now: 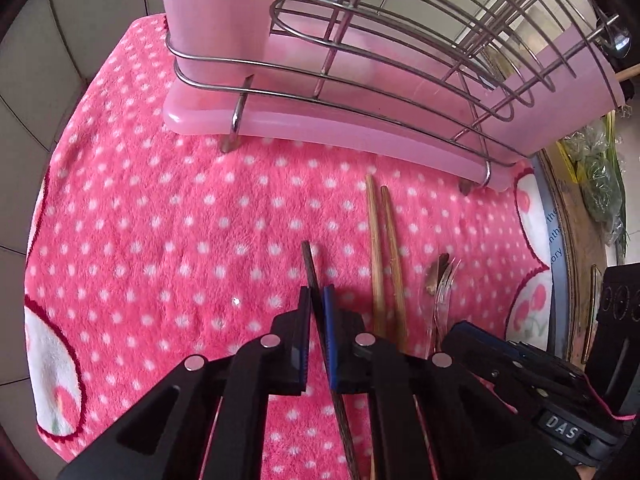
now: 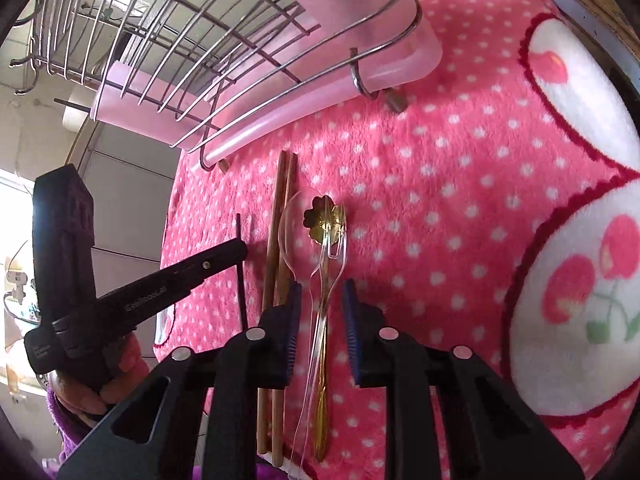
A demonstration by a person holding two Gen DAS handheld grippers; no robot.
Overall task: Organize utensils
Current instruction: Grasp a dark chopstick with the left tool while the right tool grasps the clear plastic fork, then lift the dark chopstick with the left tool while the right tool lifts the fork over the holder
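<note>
Left gripper [image 1: 318,312] beside bamboo chopsticks [image 1: 386,260]

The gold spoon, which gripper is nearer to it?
Right. The right gripper straddles the gold spoon and clear spoon handles; the left gripper is off to its side, closed on a dark chopstick.

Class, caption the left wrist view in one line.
Left hand-held gripper shut on dark chopstick on pink dotted cloth.

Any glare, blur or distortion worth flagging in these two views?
Left wrist view: sharp, heavy fisheye bending of the wire rack, dark corners. Right wrist view: blown-out window at left, clear plastic spoon hard to see against the pink towel.
</note>
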